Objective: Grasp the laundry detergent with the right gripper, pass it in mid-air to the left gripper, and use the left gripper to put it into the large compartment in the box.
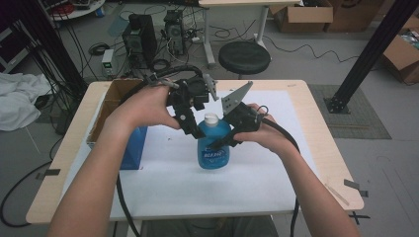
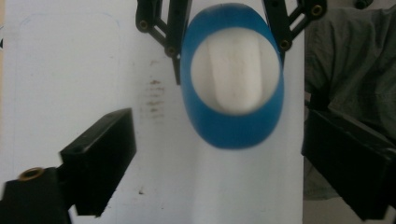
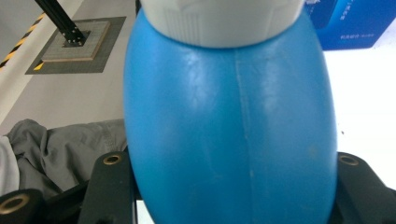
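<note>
A blue plastic bottle point(image 1: 213, 148) with a white cap point(image 1: 211, 118) is held upright just over the white mat. My right gripper point(image 1: 220, 142) is shut on the bottle's body from the right side. In the right gripper view the blue body point(image 3: 233, 130) bulges between the two black jaws, with the cap point(image 3: 224, 21) at the top. My left gripper point(image 1: 196, 129) hangs above and left of the cap, pointing down. In the left gripper view its own jaws point(image 2: 217, 140) stand wide open. Below them is the cap point(image 2: 233, 74), untouched, and the right gripper's jaws clasp the bottle point(image 2: 233, 128).
A blue carton point(image 1: 134, 148) stands at the mat's left edge, against an open cardboard box point(image 1: 111, 98). The white mat point(image 1: 173, 173) covers most of the wooden table. A black stool point(image 1: 244, 57) and cables lie on the floor beyond the far edge.
</note>
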`<action>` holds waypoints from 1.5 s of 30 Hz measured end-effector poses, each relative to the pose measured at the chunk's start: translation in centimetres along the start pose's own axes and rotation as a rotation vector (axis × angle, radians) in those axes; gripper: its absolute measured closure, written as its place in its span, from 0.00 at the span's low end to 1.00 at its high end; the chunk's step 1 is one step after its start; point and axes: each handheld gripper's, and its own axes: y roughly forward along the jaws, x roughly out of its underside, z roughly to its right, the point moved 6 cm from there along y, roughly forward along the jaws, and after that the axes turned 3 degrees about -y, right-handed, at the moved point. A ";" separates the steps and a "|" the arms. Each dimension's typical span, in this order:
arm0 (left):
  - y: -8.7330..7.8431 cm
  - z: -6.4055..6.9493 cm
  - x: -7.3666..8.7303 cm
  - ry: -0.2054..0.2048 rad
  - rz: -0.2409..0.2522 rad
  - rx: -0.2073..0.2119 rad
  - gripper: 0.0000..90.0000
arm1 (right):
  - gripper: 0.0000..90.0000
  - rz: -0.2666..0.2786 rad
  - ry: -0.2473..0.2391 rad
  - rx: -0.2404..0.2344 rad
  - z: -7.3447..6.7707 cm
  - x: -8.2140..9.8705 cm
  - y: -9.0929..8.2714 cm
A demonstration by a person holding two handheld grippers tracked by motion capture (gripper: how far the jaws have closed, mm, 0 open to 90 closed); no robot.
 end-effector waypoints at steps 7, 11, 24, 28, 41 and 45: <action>0.7 0.5 -0.8 0.015 -0.005 0.017 0.11 | 0.48 -0.006 -0.007 -0.007 -0.2 -0.8 0.1; 1.0 0.6 -1.0 0.028 -0.014 0.019 0.12 | 0.48 -0.008 -0.003 -0.008 -0.3 -0.8 0.2; 1.9 0.6 -1.3 0.049 -0.032 0.013 0.18 | 0.48 -0.012 0.015 -0.020 -0.4 -0.8 0.1; 2.0 0.6 -1.3 0.048 -0.037 0.011 0.20 | 0.48 -0.011 0.016 -0.020 -0.3 -0.7 0.1; 1.9 0.6 -1.2 0.045 -0.048 -0.003 0.28 | 0.48 -0.019 0.013 -0.024 -0.4 -0.7 0.2; 2.0 0.6 -1.2 0.036 -0.052 0.007 0.32 | 0.48 -0.015 0.011 -0.019 -0.3 -0.8 0.1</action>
